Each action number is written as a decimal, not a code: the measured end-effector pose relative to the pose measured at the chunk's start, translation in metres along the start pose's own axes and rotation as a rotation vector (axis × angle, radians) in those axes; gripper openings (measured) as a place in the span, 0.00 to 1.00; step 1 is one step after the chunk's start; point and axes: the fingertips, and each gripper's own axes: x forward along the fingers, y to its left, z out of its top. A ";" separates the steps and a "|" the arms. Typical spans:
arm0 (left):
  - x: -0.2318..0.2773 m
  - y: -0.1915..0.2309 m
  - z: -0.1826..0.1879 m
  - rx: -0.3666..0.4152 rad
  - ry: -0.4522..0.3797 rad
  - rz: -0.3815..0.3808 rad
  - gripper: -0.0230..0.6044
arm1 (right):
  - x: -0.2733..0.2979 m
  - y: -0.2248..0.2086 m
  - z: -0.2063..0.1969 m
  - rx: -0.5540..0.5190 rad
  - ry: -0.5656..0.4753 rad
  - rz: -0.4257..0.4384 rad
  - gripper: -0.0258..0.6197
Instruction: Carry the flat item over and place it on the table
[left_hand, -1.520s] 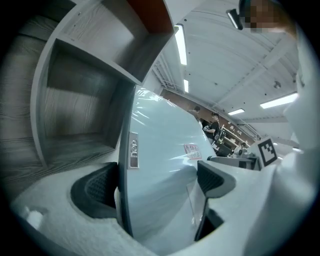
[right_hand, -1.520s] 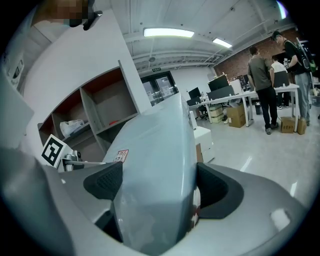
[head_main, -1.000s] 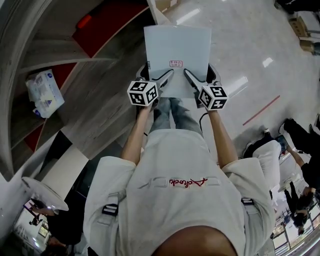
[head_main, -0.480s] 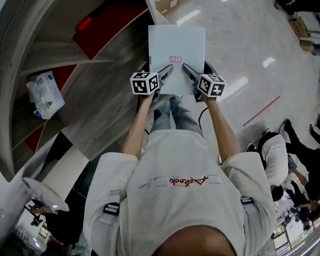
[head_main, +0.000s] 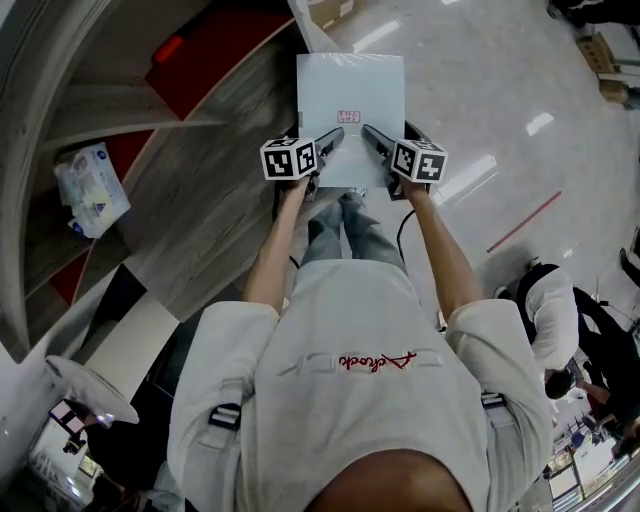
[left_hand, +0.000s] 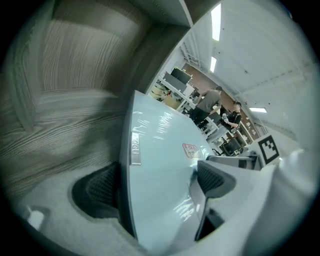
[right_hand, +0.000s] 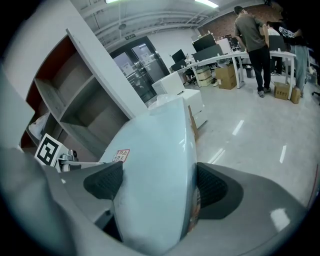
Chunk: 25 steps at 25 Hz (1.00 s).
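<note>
Flat item (head_main: 350, 100), a pale blue board with a small red label, is held level in the air in front of the person, above the shiny floor (head_main: 480, 90) and beside a wooden shelf unit (head_main: 130, 110). The left tongs (head_main: 328, 142) and right tongs (head_main: 375, 138) are each clamped on its near edge, 1 at either corner. This looks like the carrying step. No bench shows, so next comes reaching one with both grips kept level.

1 panel (head_main: 350, 95), 2 grippers (head_main: 331, 139) (head_main: 371, 137) (both on it), 1 packet (head_main: 90, 186)
</note>
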 end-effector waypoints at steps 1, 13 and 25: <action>0.001 0.000 0.000 -0.002 0.002 -0.001 0.84 | 0.000 0.000 0.000 0.001 0.002 -0.001 0.76; -0.001 -0.001 0.000 0.013 0.005 -0.021 0.84 | -0.003 0.000 0.003 -0.041 -0.010 -0.010 0.77; -0.053 -0.032 0.040 0.196 -0.146 0.000 0.80 | -0.062 0.018 0.047 -0.236 -0.194 -0.055 0.65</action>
